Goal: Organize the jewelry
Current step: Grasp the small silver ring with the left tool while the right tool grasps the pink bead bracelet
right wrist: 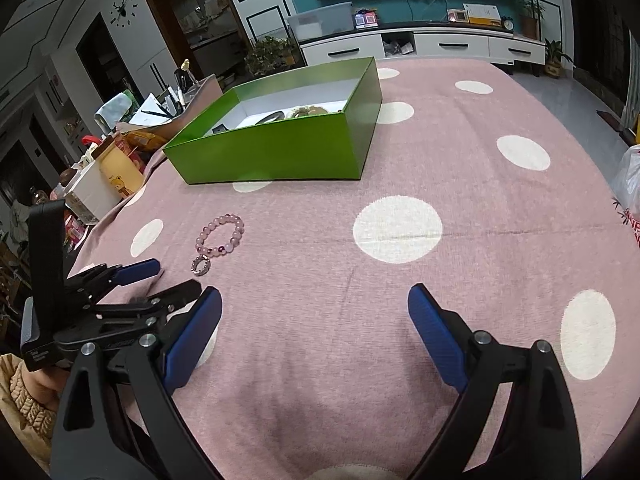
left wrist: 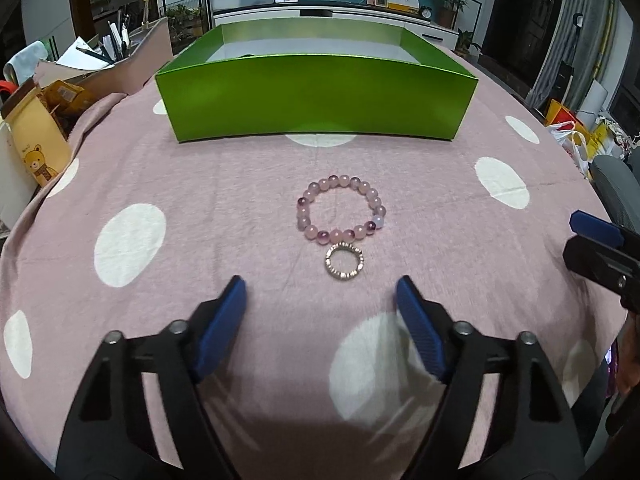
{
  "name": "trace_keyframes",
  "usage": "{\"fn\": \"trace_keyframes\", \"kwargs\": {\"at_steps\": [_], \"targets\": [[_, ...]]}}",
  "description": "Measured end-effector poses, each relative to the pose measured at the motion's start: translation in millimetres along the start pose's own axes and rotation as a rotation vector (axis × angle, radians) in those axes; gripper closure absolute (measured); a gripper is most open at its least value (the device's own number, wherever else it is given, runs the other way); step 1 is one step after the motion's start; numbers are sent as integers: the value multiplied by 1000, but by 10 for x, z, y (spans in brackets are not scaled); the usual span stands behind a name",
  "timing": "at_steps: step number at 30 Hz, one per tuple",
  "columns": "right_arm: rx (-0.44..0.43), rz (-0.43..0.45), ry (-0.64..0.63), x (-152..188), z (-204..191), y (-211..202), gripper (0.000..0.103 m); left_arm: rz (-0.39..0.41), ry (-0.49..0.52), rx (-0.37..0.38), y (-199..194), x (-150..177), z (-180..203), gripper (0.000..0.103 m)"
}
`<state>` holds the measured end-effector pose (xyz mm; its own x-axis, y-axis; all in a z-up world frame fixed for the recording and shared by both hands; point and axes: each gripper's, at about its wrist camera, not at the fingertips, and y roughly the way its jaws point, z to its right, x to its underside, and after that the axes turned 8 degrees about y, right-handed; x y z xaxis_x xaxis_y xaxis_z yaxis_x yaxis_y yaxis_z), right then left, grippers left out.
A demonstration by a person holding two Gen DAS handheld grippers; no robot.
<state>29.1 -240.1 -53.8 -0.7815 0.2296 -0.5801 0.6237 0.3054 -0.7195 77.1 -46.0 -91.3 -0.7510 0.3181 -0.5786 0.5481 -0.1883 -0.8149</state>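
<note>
A pink beaded bracelet (left wrist: 332, 181) lies flat on the pink dotted tablecloth, with a small silver ring (left wrist: 344, 277) touching its near side. My left gripper (left wrist: 321, 282) stands open just short of the ring, with nothing between its blue pads. Beyond them sits an open green box (left wrist: 316, 100). The right wrist view shows the bracelet (right wrist: 208, 234), the ring (right wrist: 195, 266) and the left gripper (right wrist: 176, 276) at the left. The green box (right wrist: 272, 156) holds several jewellery pieces (right wrist: 304, 112). My right gripper (right wrist: 315, 291) is open over bare cloth, away from the jewellery.
Clutter crowds the table's left edge: a bear-printed bag (left wrist: 38, 152), papers and pens. One finger of the right gripper (left wrist: 592, 232) shows at the right edge of the left wrist view. A white plastic bag (right wrist: 628, 184) sits off the table's right side.
</note>
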Motion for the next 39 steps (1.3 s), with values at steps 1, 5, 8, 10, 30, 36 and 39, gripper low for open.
{"fn": "trace_keyframes", "kwargs": {"at_steps": [1, 5, 8, 10, 30, 36, 39], "targets": [[0, -1, 1, -3, 5, 9, 9, -2, 1, -1, 30, -15, 8, 33], [-4, -6, 5, -12, 17, 49, 9, 14, 17, -10, 67, -55, 40, 47], [-7, -8, 5, -23, 18, 75, 9, 30, 35, -14, 91, -83, 70, 63], [-11, -8, 7, -30, 19, 87, 9, 40, 52, -12, 92, -85, 89, 75], [-89, -95, -103, -260, -579, 766, 26, 80, -71, -4, -211, 89, -442, 82], [-49, -103, -170, -330, -797, 1012, 49, 93, -101, -12, -263, 120, -585, 82], [-21, -114, -208, -327, -883, 1113, 59, 92, -115, -6, -257, 146, -626, 82]]}}
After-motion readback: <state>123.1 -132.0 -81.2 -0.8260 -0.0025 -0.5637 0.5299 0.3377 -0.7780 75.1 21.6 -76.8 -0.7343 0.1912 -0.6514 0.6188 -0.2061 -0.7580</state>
